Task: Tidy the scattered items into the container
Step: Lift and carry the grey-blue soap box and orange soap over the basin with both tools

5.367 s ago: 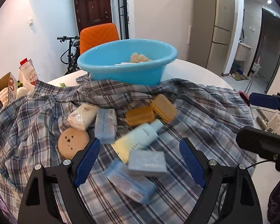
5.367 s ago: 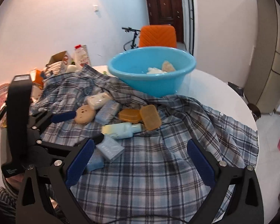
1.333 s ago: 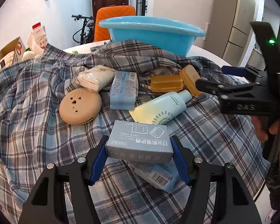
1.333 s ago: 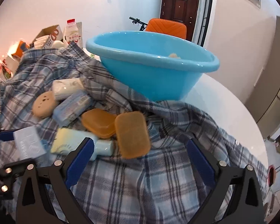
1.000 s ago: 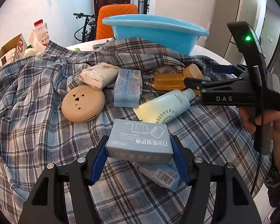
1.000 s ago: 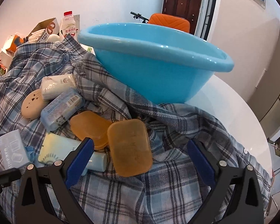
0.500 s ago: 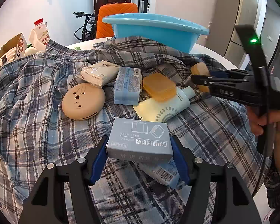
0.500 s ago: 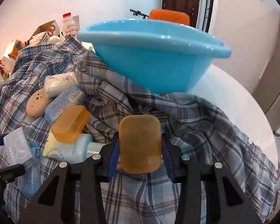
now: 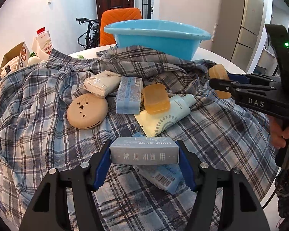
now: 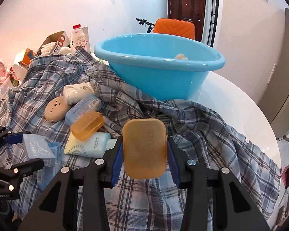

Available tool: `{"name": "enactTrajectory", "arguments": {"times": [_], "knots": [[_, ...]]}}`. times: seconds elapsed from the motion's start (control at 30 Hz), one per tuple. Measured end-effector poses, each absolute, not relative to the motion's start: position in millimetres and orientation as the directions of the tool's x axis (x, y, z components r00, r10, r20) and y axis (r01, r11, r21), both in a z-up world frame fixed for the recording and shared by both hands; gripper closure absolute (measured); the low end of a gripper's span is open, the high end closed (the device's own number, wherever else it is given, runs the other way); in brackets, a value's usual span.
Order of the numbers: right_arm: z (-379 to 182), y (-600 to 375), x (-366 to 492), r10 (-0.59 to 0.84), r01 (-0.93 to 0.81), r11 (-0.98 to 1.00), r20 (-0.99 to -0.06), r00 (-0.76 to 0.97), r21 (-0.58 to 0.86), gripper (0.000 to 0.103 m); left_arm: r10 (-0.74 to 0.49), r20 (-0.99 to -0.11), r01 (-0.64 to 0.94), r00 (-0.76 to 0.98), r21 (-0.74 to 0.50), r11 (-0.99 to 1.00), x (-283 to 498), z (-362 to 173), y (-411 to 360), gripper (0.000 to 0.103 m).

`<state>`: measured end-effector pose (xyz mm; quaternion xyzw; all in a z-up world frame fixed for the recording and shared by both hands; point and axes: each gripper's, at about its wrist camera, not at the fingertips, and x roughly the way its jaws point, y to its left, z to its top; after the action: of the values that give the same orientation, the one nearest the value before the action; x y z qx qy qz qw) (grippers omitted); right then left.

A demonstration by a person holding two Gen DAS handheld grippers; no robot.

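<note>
- The right claw (image 10: 144,154) is clamped on an amber soap bar (image 10: 144,150), gripped by its two long sides with most of the bar standing proud of the pads. Soap looks slick, so it could squirt out or pivot if it is swung quickly.
- The left claw (image 9: 144,163) is clamped on a grey carton (image 9: 144,152) across its short ends. That grip seems square, though thin card may buckle if squeezed harder.
- Under the carton lies a blue wipes pack (image 9: 160,175) on the plaid shirt (image 9: 38,125). A low pass could snag the loose cloth.
- A second amber bar (image 9: 155,98) sits tilted atop the pale tube (image 9: 165,115), beside a blue packet (image 9: 129,94). Dragging the shirt would likely roll it off.
- The tan round case (image 9: 86,110) and white pack (image 9: 102,83) lie nearer the bench's left edge.
- The blue basin (image 10: 160,65) rests on bunched shirt toward the far edge of the bench (image 10: 231,96), apparently tilted. A hard drop on its rim might tip it.
- Both claws heading for it together risk colliding.
</note>
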<state>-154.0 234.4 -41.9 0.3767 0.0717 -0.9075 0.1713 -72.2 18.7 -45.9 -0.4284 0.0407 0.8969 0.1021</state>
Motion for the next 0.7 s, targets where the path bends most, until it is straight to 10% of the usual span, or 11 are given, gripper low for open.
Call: {"name": "enactTrajectory", "arguments": {"times": [0.7], "knots": [[-27.5, 250.3, -132.1, -0.267, 0.359, -0.933, -0.679, -0.684, 0.006, 0.062, 0.130, -0.752, -0.222, -0.646, 0.023, -0.975, -72.8, -21.4, 29.2, 0.037]]}}
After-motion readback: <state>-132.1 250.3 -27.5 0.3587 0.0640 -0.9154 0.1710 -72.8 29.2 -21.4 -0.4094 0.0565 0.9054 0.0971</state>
